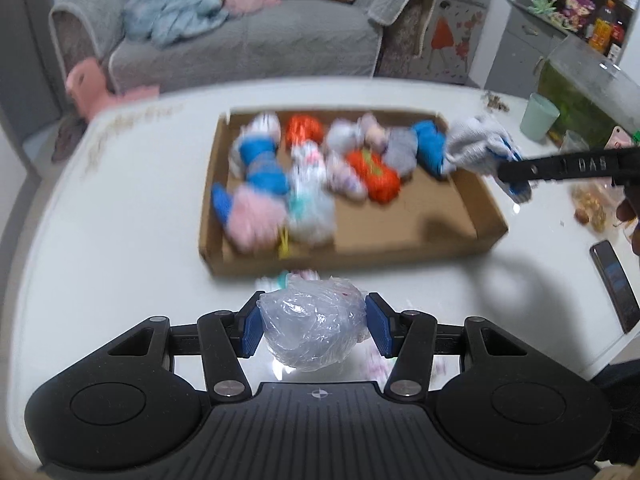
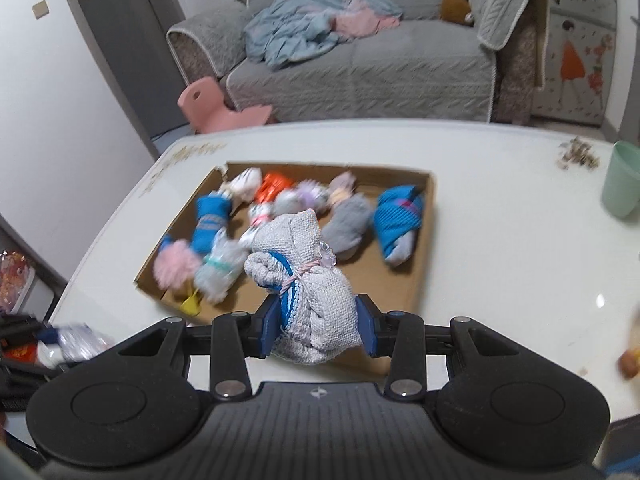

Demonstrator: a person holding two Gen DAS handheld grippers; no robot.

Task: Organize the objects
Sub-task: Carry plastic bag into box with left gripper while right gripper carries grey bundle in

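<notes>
Above a white table [image 1: 120, 220], the left gripper [image 1: 313, 326] clamps a bundle wrapped in clear plastic [image 1: 312, 330] just short of a shallow cardboard tray [image 1: 476, 208]. The right gripper [image 2: 316, 328] squeezes a grey knitted bundle with a blue stripe [image 2: 308, 280] over the tray's near edge. Blurred rolled socks [image 2: 396, 220] fill the tray.
</notes>
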